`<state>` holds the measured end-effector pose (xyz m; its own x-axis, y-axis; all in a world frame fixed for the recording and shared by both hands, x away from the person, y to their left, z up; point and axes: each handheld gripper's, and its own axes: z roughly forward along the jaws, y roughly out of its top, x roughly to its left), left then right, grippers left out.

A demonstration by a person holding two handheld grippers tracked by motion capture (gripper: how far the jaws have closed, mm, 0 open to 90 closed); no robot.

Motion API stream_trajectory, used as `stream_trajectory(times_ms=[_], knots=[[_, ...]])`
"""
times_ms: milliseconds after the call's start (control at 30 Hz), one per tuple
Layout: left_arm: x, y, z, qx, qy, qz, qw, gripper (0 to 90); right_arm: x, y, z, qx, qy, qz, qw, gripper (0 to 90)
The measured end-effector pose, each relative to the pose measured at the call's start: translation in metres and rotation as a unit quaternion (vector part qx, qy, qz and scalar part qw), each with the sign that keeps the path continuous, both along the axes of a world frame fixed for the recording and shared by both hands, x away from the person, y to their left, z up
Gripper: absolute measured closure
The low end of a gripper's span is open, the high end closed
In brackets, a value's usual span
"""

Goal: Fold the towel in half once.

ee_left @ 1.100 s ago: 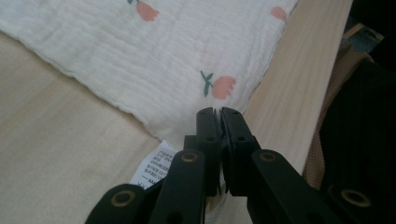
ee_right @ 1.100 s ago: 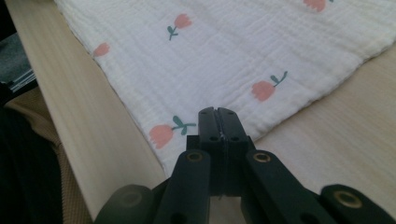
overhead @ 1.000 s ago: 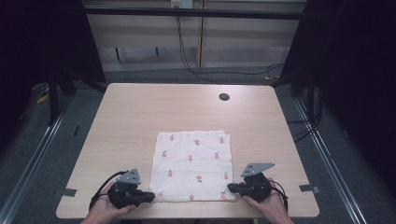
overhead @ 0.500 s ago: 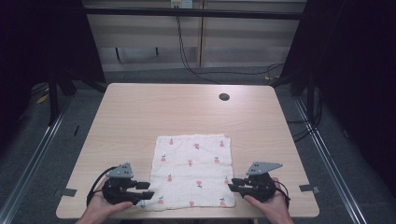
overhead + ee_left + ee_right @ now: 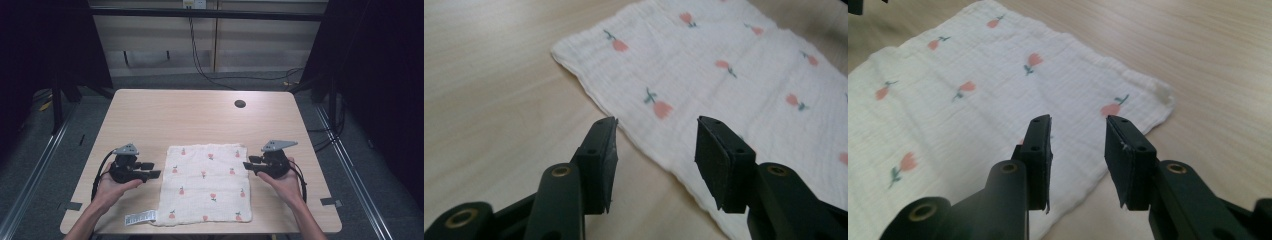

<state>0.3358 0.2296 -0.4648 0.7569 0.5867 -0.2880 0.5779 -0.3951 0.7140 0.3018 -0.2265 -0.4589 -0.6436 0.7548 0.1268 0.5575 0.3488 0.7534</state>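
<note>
I see the white cloth (image 5: 206,183) with its pink flower print lying flat at the lower centre of the table (image 5: 165,115). My left gripper (image 5: 148,170) sits just off its left edge, my right gripper (image 5: 248,166) at its right edge. Both sets of fingers have just been opening and stand apart, with nothing between them.

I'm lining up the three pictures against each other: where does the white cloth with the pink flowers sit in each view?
High view: the cloth lies flat at the table's near middle, between the two grippers.
Left gripper view: it spreads across the upper right, one edge running between the open jaws.
Right gripper view: it covers the left and centre, one corner at right.
Shared landmark: the pink flower print on the cloth.
</note>
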Motion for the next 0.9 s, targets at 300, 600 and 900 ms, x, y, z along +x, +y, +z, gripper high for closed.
stream_trajectory(times_ms=[300,600,900], knots=[[0.05,-0.009,0.002,-0.002,-0.019,0.026,0.9995,59.6,0.061,-0.001,-0.013,-0.018,0.022,-0.018,0.9994,65.5],[0.068,-0.016,-0.019,0.006,-0.002,0.035,0.9994,59.8,0.087,-0.002,-0.024,-0.04,0.036,-0.036,0.9979,64.9],[0.078,-0.028,-0.031,0.025,0.007,0.041,0.9988,51.1,0.101,0.006,-0.04,-0.042,0.044,-0.042,0.9973,67.0]])
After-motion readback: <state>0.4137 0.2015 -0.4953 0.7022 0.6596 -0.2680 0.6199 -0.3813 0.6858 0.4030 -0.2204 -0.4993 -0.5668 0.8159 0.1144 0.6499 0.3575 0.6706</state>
